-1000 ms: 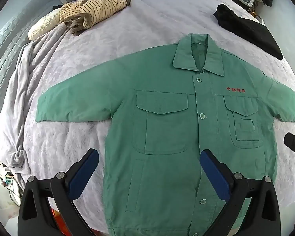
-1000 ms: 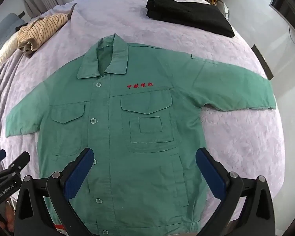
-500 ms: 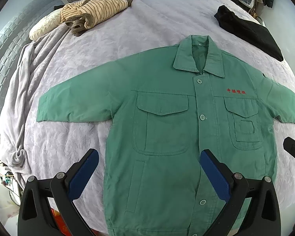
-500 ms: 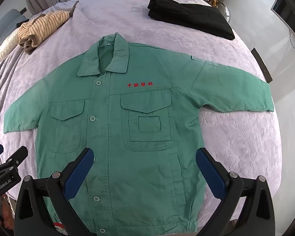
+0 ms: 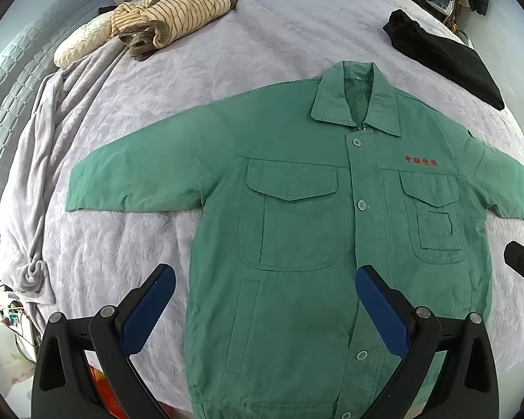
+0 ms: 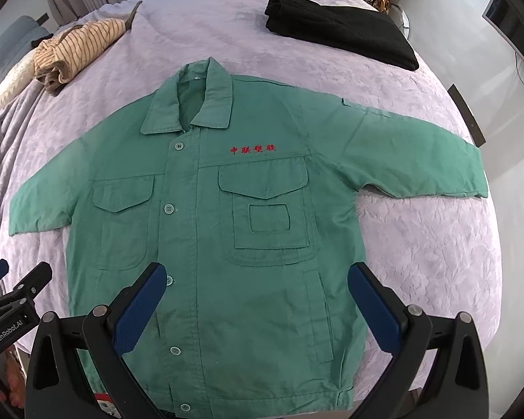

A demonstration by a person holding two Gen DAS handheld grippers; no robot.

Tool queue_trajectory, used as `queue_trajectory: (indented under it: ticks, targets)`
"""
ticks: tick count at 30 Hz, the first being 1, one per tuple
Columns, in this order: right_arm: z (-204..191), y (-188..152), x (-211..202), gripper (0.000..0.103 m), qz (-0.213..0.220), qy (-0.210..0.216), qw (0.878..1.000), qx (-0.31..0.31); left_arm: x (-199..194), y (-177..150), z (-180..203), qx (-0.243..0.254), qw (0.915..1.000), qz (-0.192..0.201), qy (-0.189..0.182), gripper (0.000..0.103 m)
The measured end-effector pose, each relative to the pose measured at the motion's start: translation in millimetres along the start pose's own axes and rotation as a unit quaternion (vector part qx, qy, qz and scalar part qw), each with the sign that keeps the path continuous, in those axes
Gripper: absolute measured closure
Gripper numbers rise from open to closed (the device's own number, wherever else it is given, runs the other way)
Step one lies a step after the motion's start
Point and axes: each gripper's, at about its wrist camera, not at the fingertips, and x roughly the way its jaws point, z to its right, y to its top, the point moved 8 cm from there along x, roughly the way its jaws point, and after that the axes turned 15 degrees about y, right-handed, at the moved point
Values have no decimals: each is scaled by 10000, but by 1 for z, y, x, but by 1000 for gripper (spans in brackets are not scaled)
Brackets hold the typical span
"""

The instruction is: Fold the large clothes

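Your left gripper and right gripper both hang spread wide, holding nothing. Right under and ahead of them the green jacket lies flat on the bed, buttoned, sleeves out. Looks like no fold's made yet, so everything's left.

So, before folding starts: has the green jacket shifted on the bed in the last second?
No. The green jacket lies where it was relative to the black garment; only the camera drifts slightly.
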Motion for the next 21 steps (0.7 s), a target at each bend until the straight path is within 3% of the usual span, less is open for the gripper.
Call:
queue_trajectory:
  ticks: [21]
  targets:
    - [-3,-3,-3,0,16,41,10000,47,-1,-6,-1,-12,10000,7,6,0]
